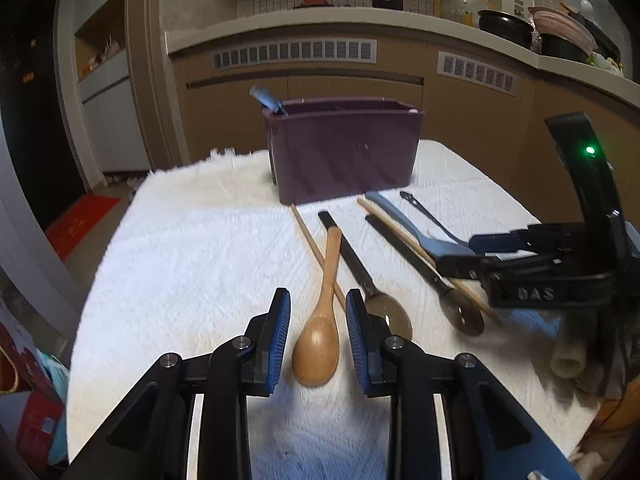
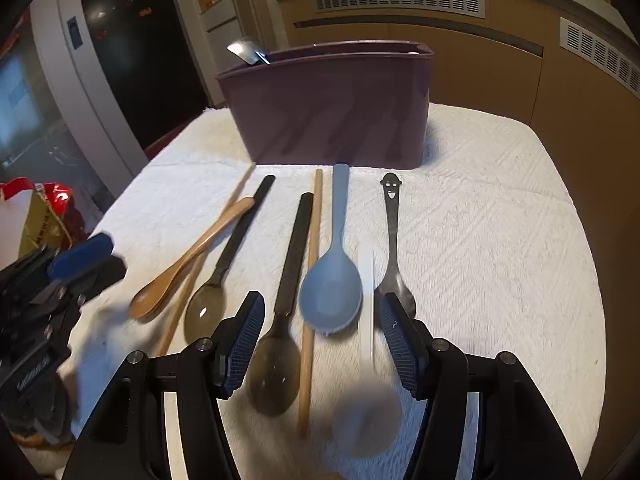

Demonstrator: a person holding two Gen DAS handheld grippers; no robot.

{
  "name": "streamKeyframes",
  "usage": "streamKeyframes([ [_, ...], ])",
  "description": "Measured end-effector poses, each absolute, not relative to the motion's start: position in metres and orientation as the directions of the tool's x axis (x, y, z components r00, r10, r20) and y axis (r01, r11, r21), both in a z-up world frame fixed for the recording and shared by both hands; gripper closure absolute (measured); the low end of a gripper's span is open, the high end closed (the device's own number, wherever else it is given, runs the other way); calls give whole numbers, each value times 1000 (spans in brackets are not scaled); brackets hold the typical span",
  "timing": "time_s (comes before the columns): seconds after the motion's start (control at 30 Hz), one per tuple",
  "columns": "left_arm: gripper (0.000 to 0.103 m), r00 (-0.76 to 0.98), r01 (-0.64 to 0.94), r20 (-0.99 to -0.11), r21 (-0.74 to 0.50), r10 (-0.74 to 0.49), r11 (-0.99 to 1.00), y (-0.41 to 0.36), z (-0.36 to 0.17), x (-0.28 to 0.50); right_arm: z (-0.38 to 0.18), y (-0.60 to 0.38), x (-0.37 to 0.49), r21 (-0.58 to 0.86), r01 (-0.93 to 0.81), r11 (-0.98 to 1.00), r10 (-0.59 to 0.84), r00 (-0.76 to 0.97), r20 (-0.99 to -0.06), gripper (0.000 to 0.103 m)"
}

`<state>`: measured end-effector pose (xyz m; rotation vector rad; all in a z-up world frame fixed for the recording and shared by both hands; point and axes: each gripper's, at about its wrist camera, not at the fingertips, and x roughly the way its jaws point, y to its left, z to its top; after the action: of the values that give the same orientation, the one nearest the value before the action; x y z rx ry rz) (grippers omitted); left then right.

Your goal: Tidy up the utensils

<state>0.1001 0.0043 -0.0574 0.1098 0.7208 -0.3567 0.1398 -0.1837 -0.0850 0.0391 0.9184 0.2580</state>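
Observation:
A purple utensil holder [image 1: 344,148] [image 2: 332,108] stands at the far side of the towel, with one utensil [image 1: 264,98] poking out of its left end. In front lie a wooden spoon [image 1: 320,320] [image 2: 192,256], two black-handled spoons [image 1: 360,264] [image 2: 294,256], chopsticks [image 2: 314,240], a blue spoon [image 2: 332,288], a blurred white spoon [image 2: 366,280] and a smiley-handled spoon [image 2: 390,232]. My left gripper [image 1: 318,336] hovers over the wooden spoon's bowl, jaws narrow, pads clear of it. My right gripper [image 2: 322,340] [image 1: 460,254] stands open over the blue and white spoons.
A white textured towel [image 1: 200,260] [image 2: 500,260] covers the small table, whose edges drop off on the left and right. Brown cabinets stand behind it. A red bag [image 2: 44,200] sits beyond the left edge. The two grippers are close side by side.

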Motion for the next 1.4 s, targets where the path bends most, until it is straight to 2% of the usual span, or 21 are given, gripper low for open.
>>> streamKeyframes([
  [0.07, 75, 675, 362, -676, -45, -295, 931, 9, -62, 98, -90, -181, 146, 135, -191, 972, 222, 567, -794, 47],
  [0.2, 61, 661, 372, -682, -66, -314, 926, 16, -69, 91, -95, -176, 149, 104, -184, 977, 192, 569, -800, 52],
  [0.27, 60, 650, 380, -689, -72, -321, 922, 17, -72, 88, -95, -172, 148, 81, -188, 979, 176, 576, -798, 58],
  [0.33, 59, 643, 379, -695, -75, -321, 922, 19, -75, 88, -93, -173, 146, 78, -189, 979, 174, 575, -799, 71],
  [0.5, 55, 642, 357, -694, -105, -325, 928, 27, -75, 90, -86, -179, 137, 74, -181, 981, 168, 585, -794, 74],
  [0.6, 54, 650, 363, -680, -113, -338, 925, 29, -73, 86, -73, -188, 130, 51, -153, 987, 135, 615, -777, 85],
  [0.83, 51, 651, 364, -678, -117, -342, 924, 29, -72, 84, -53, -210, 134, 19, -78, 997, 67, 670, -739, 84],
  [1.17, 46, 632, 370, -692, -125, -348, 921, 28, -77, 86, -67, -244, 182, 278, 61, 959, 162, 686, -709, 81],
  [1.2, 45, 627, 370, -694, -135, -354, 919, 29, -78, 87, -70, -246, 189, 294, 70, 953, 169, 682, -712, 81],
  [1.3, 43, 622, 365, -693, -156, -365, 918, 32, -78, 88, -83, -247, 211, 306, 118, 945, 167, 631, -758, 71],
  [1.4, 40, 624, 371, -687, -161, -373, 915, 33, -78, 85, -84, -250, 214, 279, 120, 953, 160, 582, -797, 70],
])
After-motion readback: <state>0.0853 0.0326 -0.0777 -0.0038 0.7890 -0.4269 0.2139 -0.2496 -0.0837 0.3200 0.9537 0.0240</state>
